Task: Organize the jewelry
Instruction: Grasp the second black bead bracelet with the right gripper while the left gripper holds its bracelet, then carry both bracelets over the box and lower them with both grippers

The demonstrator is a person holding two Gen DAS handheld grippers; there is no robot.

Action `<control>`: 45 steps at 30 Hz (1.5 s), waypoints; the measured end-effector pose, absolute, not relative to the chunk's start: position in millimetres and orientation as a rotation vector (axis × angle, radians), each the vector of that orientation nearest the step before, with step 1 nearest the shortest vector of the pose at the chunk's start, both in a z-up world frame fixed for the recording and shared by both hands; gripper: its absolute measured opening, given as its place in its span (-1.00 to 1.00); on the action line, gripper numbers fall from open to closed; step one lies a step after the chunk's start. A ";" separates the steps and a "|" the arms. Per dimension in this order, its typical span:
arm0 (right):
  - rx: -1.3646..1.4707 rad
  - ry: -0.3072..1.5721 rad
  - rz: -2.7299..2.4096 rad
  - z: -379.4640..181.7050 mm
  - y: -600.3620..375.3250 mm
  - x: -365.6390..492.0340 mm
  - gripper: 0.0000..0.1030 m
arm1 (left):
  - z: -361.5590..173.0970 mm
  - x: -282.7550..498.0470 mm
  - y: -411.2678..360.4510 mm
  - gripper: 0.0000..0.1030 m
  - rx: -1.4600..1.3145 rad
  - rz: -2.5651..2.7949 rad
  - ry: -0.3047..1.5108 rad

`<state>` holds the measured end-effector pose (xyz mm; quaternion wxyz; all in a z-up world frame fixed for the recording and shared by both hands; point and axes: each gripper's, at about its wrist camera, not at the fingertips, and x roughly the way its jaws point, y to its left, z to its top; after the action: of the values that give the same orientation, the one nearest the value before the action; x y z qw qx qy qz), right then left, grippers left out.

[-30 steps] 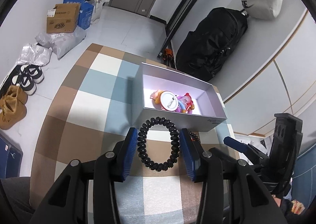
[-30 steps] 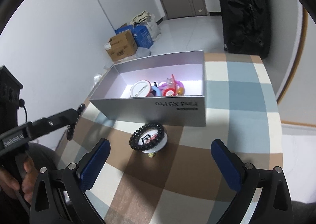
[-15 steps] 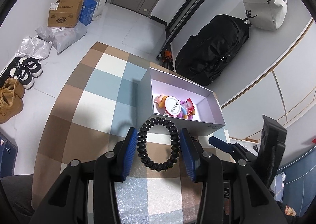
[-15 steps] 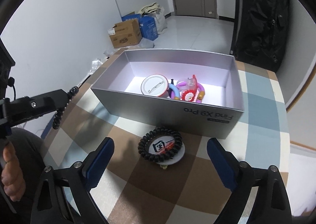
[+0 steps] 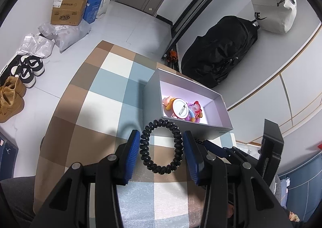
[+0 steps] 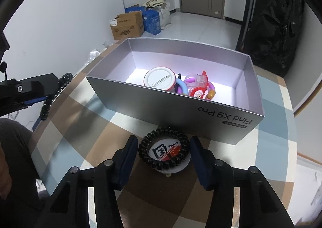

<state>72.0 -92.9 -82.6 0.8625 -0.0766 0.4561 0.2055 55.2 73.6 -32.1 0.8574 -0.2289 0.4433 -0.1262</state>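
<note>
While held above the checked tablecloth (image 5: 104, 95), left gripper (image 5: 161, 145) clamped on a black coil hair tie (image 5: 161, 145), blue pads pressing both sides of the loop, loop clear of the cloth. Seen from the right wrist view as a dark finger at the left edge with the coil hanging off it (image 6: 54, 95).

Right gripper (image 6: 164, 152) lowered over a second black coil hair tie (image 6: 164, 146), jaws closing with the tie between them; pads just beside the coil on each side, firm contact not confirmed. Second tie lying flat on a round white badge (image 6: 171, 153) with red and black print, badge resting on the tablecloth directly in front of the silver box (image 6: 177, 111).

Silver box open at the top, long side toward the right gripper, printed lettering on that wall. Inside, on the floor of the box: a white round badge (image 6: 159, 81) face down with its pin showing, plus a cluster of pink, purple and orange trinkets (image 6: 199, 87) touching it.

Beyond the table: cardboard boxes (image 5: 68, 11), shoes (image 5: 28, 69), a black backpack (image 5: 219, 51).
</note>
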 end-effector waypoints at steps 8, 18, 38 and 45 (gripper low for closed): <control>-0.139 0.929 0.442 -75.5 -95.2 70.1 -0.11 | -36.4 56.1 67.6 -0.26 -0.445 -0.257 0.948; -0.045 0.923 0.470 -65.0 -105.6 65.3 -0.14 | -42.8 58.6 67.2 -0.26 -0.408 -0.229 0.955; 0.127 0.784 0.551 1.0 -134.4 50.1 -0.14 | -4.8 56.8 36.5 -0.26 -0.322 -0.237 0.870; 0.152 0.755 0.562 16.7 -142.7 66.3 -0.14 | 11.0 78.0 21.7 -0.26 -0.281 -0.260 0.844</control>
<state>66.3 -142.7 16.7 0.8885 0.0732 0.3632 0.2707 78.0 21.7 11.0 0.8946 -0.1353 0.4071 -0.1252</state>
